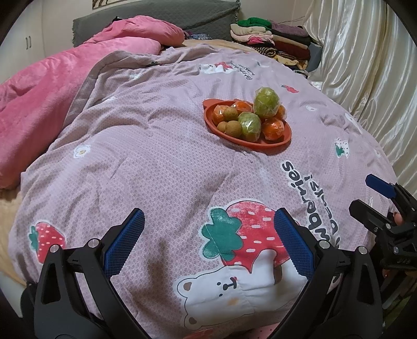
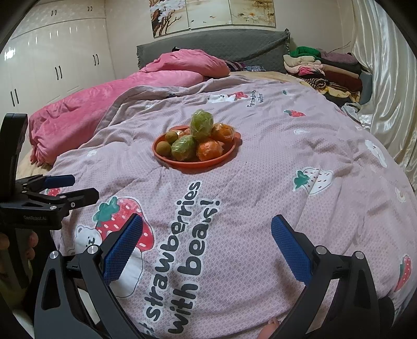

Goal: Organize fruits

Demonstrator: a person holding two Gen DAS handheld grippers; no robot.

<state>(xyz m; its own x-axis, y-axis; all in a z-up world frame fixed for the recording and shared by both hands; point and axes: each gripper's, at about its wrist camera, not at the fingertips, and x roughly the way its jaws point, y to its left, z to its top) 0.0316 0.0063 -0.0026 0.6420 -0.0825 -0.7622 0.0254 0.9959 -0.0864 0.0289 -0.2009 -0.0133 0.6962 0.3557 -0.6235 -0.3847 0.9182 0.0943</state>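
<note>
I am in a bedroom at home. I see a bed [image 2: 260, 182] with a pink blanket [image 2: 104, 104], folded clothes [image 2: 325, 70], white closets [image 2: 57, 65] and a picture [image 2: 208, 13] on the wall.

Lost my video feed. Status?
Both hand-held grippers open, left and right, empty. Fruits piled in orange dish on the quilt. Path clear.

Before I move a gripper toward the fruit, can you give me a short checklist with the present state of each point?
1. Left gripper open, nothing held: ok.
2. Right gripper open, nothing held: ok.
3. Path over the quilt to the orange plate free: ok.
4. Top green fruit sits stable on the pile: not ok, it is perched on the other fruit.
5. Place to sort the fruit into: cannot tell, none visible.
</note>
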